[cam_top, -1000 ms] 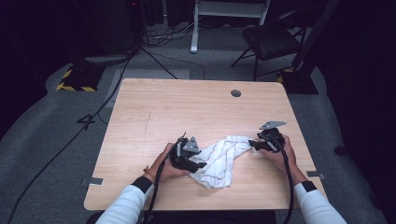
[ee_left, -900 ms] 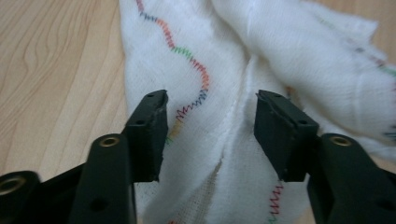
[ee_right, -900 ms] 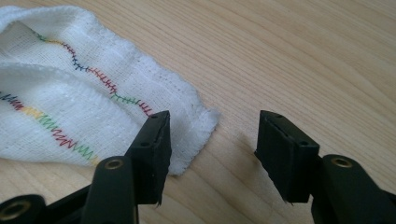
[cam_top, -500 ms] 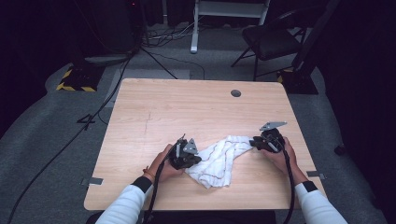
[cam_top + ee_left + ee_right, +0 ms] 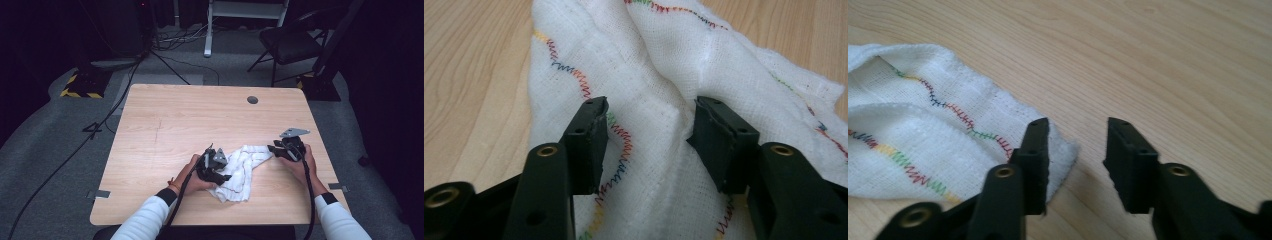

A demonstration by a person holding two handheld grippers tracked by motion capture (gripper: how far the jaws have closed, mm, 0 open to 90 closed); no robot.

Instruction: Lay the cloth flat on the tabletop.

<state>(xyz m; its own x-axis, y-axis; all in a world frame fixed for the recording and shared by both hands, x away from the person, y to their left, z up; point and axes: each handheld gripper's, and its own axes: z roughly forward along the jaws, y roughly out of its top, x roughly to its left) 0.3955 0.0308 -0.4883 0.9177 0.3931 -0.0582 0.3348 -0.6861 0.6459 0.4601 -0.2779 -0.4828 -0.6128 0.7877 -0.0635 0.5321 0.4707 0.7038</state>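
Lying crumpled on the near half of the wooden table [image 5: 165, 120], between the two hands: one white cloth [image 5: 239, 170] with wavy multicoloured stitching, bunched into soft folds rather than spread flat; judged from the folds and the two tools at opposite ends, probably in the middle of being straightened or folded.

Left gripper [image 5: 218, 172] at the cloth's left end, low over the fabric; jaws just reopened, spread in the left gripper view with a raised ridge of cloth [image 5: 659, 90] standing between them; pads not pressing on it, so nothing pinched; probably placed there to gather that ridge on the next squeeze.

Right gripper [image 5: 274, 150] at the cloth's far right tip, resting near the table's right side; jaws likewise just opened further, spread apart; in the right gripper view, one jaw over the corner of the cloth [image 5: 948, 135], the other above bare wood; gap between them showing only table, so no hold on the corner either; seemingly lined up for taking that corner.

Counted: one cloth, one table, two grippers, two hands in white sleeves; beyond the table, one dark chair [image 5: 290, 42] on the grey floor.
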